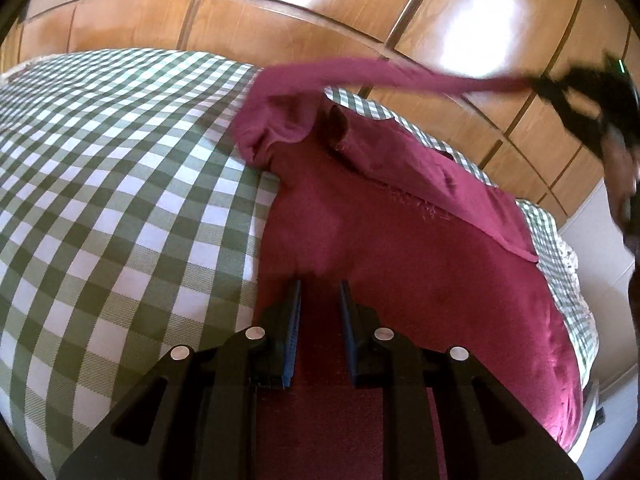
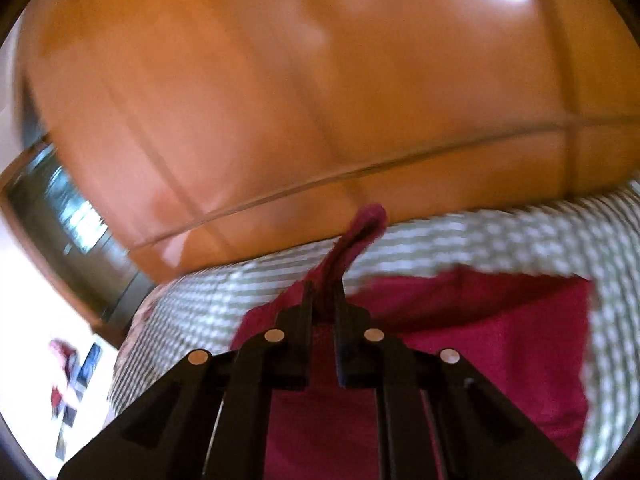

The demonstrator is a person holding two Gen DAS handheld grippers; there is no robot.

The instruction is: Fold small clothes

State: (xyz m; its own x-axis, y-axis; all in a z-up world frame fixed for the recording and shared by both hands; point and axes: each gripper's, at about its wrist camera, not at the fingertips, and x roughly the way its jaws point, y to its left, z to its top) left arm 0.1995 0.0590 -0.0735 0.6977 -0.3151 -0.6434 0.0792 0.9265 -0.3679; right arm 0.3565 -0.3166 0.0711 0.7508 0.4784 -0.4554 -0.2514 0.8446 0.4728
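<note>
Both my fisheye views are bright with daylight. Strong glare patches sit on the glossy wooden wardrobe (image 1: 480, 20), bending heavily toward the dark round edges. My left view is sharp, except the smeared right gripper (image 1: 580, 92). My right view is motion-blurred throughout; the checked bedcover (image 2: 500, 236) streaks.

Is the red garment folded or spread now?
Mostly spread: the red garment lies flat on the checked cloth, while the right gripper pulls one part up.

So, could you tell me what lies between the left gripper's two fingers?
In the left wrist view, the left gripper has maroon garment fabric between its fingers, spread over the checked cloth.
</note>
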